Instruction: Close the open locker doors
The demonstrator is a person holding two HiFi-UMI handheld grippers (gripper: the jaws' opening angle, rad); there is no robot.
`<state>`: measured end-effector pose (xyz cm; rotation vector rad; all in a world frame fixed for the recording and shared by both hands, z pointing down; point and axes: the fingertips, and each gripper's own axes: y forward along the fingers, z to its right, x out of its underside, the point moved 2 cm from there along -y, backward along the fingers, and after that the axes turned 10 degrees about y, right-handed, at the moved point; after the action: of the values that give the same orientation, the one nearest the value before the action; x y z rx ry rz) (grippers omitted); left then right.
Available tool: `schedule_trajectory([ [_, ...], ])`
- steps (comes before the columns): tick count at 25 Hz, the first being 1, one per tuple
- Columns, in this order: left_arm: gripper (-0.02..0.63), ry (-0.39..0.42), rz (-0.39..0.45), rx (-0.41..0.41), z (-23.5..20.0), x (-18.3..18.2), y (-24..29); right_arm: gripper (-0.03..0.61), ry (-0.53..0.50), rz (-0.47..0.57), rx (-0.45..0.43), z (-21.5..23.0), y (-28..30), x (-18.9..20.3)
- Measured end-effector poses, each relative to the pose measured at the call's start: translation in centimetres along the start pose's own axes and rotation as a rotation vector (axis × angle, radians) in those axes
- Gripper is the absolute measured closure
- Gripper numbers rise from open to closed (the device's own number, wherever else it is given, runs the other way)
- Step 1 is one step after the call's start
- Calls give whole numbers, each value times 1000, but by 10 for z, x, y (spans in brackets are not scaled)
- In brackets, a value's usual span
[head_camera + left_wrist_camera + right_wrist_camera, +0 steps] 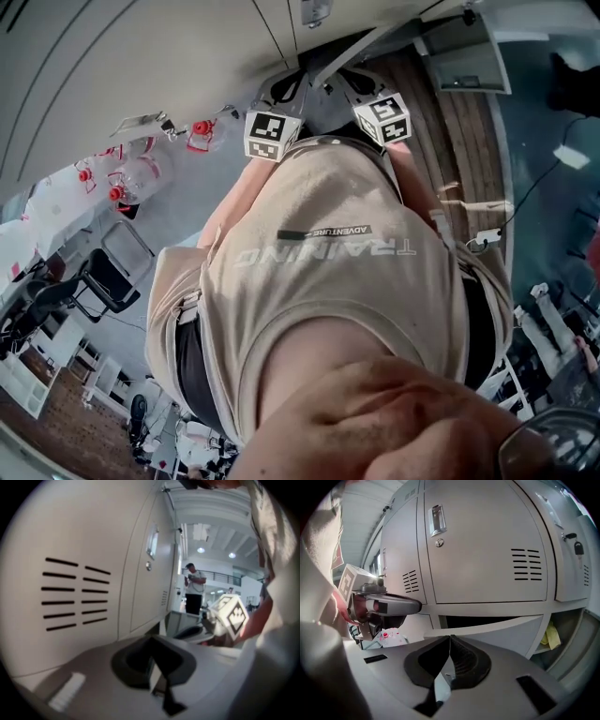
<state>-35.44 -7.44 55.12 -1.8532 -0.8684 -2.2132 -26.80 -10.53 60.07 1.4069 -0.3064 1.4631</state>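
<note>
Right gripper [450,641]: jaws pressed together, nothing between them. Left gripper [151,644]: same, pads closed on air.

The right gripper view is the only one that shows the task item. The open locker door [497,632] is in the lower row, swung out toward the camera with a dark gap above it. It sits directly under a shut upper door [483,550] with handle [436,520], lock [439,542] and vent slots [527,565]. To the right of the open door, a compartment holds a yellow cloth [551,636]. A key [578,549] sits in the door above that. The same view catches the left gripper off to the side, clear of the lockers (its left marker cube [349,582] faces the camera).

The left gripper view looks along the locker fronts at a shallow angle and shows only shut ones. A vented panel [77,595] is close on the left. Beyond it are a person [193,592] in the background and the right marker cube [232,613] at the right.

The head view is mostly the wearer's beige shirt [347,262], with both cubes at its top edge. Jaw state can't be read from there.
</note>
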Motion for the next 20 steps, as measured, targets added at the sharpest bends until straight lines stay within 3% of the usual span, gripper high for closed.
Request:
schedule_trajectory([
  [11, 615, -1, -9, 26, -9, 10, -9, 563, 0, -47, -6, -13, 42, -15],
  [20, 615, -49, -25, 31, -13, 22, -14, 563, -26, -56, 47, -17, 61, -24],
])
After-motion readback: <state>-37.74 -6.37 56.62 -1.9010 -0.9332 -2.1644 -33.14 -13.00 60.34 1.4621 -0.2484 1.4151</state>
